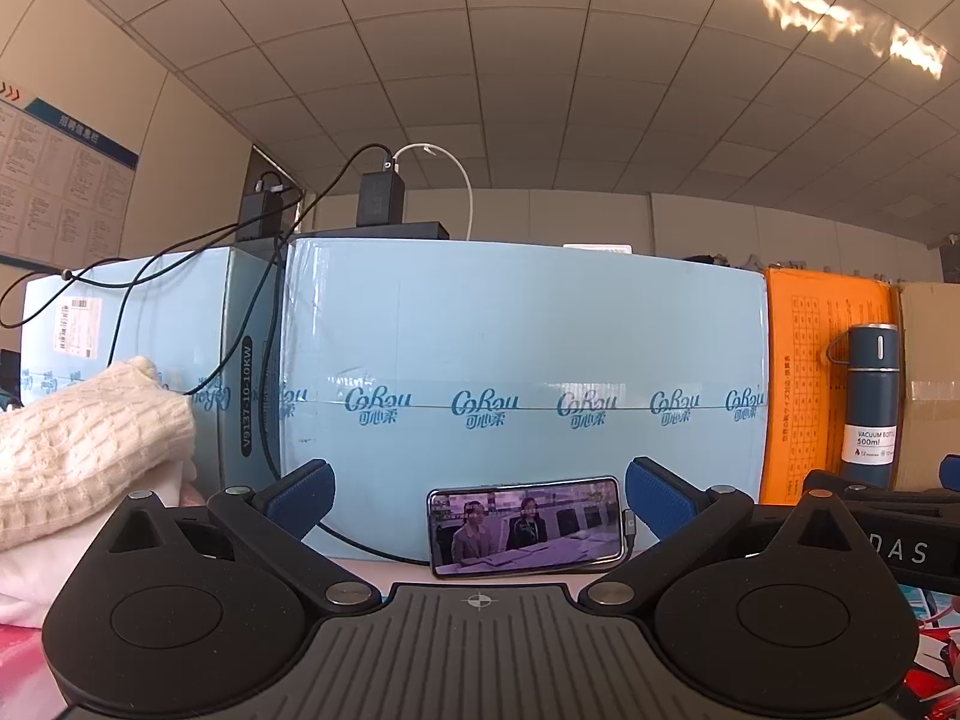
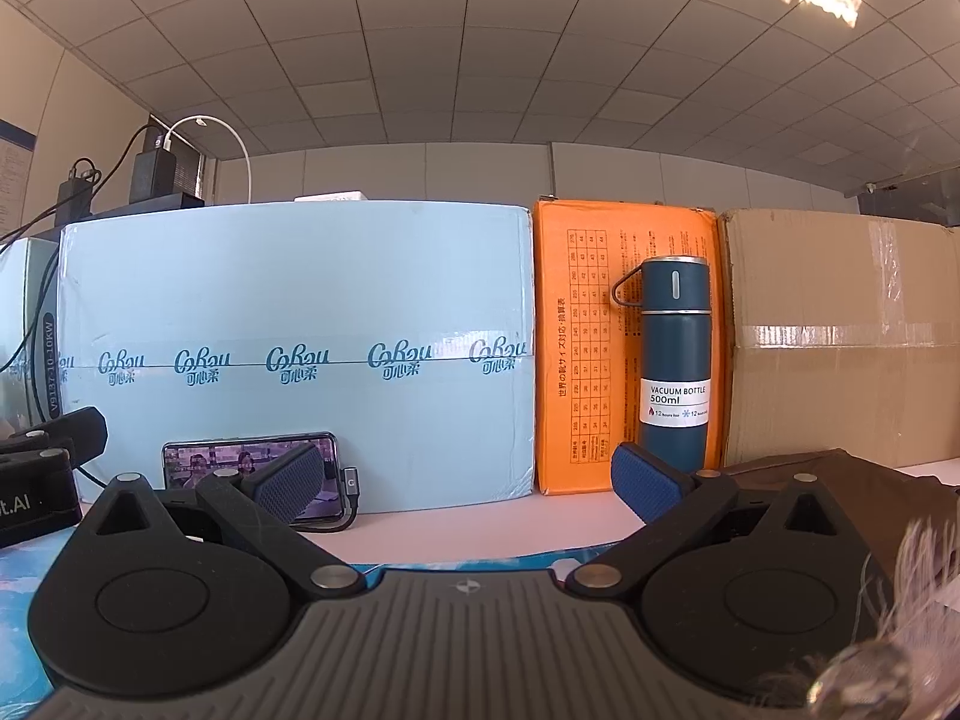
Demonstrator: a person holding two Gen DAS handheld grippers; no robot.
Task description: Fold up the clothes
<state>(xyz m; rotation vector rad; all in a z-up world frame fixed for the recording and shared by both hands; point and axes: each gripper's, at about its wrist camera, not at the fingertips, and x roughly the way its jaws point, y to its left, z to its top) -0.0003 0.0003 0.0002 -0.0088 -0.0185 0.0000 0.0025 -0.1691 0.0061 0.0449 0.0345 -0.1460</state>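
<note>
A cream knitted garment (image 1: 78, 444) lies in a heap at the left of the left wrist view, on top of pale pink cloth (image 1: 36, 576). My left gripper (image 1: 480, 495) is open, its blue pads (image 1: 306, 495) wide apart with nothing between them. It sits to the right of the heap, apart from it. In the right wrist view a brown garment (image 2: 864, 492) lies at the right, behind my right gripper (image 2: 474, 480). That gripper is also open and holds nothing. A fuzzy edge of fabric (image 2: 924, 558) shows at the far right.
A phone (image 1: 523, 525) playing video leans on a light blue box (image 1: 528, 324) straight ahead. A blue vacuum bottle (image 2: 673, 360) stands before an orange box (image 2: 576, 348), with a brown carton (image 2: 840, 336) to its right. Chargers (image 1: 379, 199) and cables sit on top of the boxes.
</note>
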